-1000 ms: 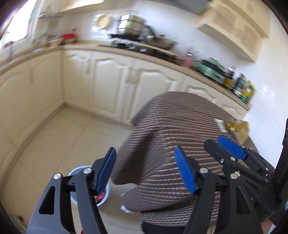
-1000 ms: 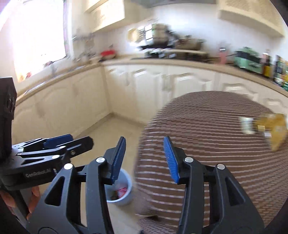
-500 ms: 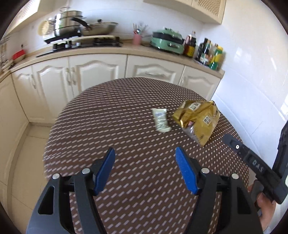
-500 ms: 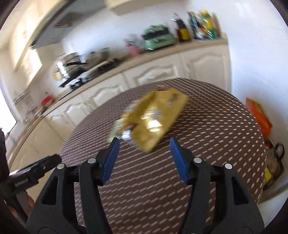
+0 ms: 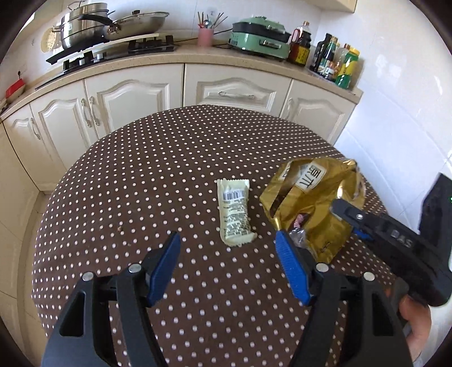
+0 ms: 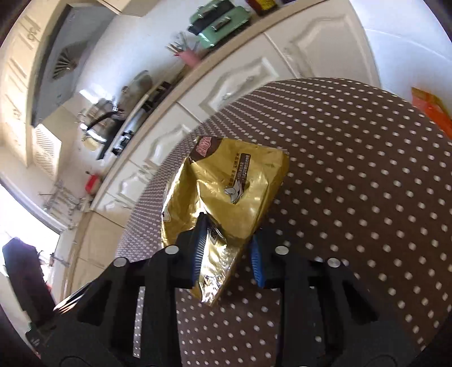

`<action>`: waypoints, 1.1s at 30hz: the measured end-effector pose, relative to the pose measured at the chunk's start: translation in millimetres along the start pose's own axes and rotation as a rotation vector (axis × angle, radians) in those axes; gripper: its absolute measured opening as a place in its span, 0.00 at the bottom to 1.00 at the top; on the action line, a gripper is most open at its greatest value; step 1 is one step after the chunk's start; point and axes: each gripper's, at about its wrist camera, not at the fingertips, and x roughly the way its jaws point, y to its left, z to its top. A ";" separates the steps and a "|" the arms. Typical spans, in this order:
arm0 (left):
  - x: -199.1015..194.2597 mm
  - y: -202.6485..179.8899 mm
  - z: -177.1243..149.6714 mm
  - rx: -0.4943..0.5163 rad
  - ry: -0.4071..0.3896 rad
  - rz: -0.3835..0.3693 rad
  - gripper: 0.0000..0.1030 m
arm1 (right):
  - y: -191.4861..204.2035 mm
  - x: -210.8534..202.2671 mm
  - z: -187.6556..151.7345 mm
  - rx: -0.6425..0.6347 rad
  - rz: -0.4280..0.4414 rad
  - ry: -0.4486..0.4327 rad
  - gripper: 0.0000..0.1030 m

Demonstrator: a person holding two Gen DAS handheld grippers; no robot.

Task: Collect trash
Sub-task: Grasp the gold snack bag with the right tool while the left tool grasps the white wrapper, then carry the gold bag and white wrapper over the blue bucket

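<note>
A crumpled gold foil snack bag [image 5: 310, 203] lies on the right of the round polka-dot table [image 5: 169, 169]. A small cream wrapper [image 5: 234, 214] lies just left of it. My left gripper [image 5: 228, 268] is open and empty, hovering just short of the cream wrapper. My right gripper [image 6: 226, 251] has its blue pads around the near end of the gold bag [image 6: 226, 192]; the jaws are narrowed on the foil. The right gripper also shows in the left wrist view [image 5: 356, 223], reaching into the bag from the right.
Cream kitchen cabinets [image 5: 141, 93] and a counter with a hob, pans [image 5: 113, 25], a green appliance [image 5: 260, 34] and bottles [image 5: 336, 62] run behind the table. An orange bag [image 6: 429, 110] lies beyond the table's right edge. A white tiled wall stands to the right.
Both grippers swung from the floor side and its bin up over the table. The right gripper moved onto the gold bag and narrowed its jaws around it. The left gripper neared the cream wrapper.
</note>
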 end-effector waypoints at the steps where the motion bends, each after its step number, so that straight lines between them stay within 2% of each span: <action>1: 2.1 -0.7 1.8 0.000 0.003 0.000 0.66 | 3.7 -2.9 -0.9 -0.030 0.007 -0.028 0.08; 6: 25.3 -6.8 9.0 0.006 0.040 0.038 0.66 | 20.9 -15.8 1.7 -0.130 -0.038 -0.133 0.06; 13: 54.3 -17.2 12.0 0.028 0.075 0.088 0.66 | 35.9 -12.8 1.0 -0.211 -0.050 -0.154 0.06; 14: 56.4 -19.8 11.6 0.044 0.067 0.108 0.55 | 36.5 -13.0 0.0 -0.217 -0.050 -0.154 0.06; 15: 57.8 -21.7 12.7 0.062 0.058 0.132 0.40 | 39.0 -10.5 0.9 -0.222 -0.049 -0.154 0.06; 17: 57.4 -22.7 13.9 0.072 0.050 0.114 0.23 | 41.6 -9.8 -0.8 -0.234 -0.048 -0.153 0.06; 18: 56.8 -21.5 14.3 0.070 0.053 0.105 0.20 | 43.1 -10.2 -2.9 -0.237 -0.050 -0.155 0.06; 23: 40.5 -10.6 8.0 0.044 0.032 0.026 0.13 | 56.1 -17.5 -12.4 -0.285 -0.057 -0.181 0.06; 29: -0.7 10.6 -4.5 0.017 -0.028 0.008 0.13 | 73.8 -27.3 -29.3 -0.299 -0.017 -0.181 0.05; 33: -38.1 38.6 -17.2 -0.015 -0.078 0.007 0.13 | 97.1 -33.4 -44.9 -0.313 0.019 -0.174 0.05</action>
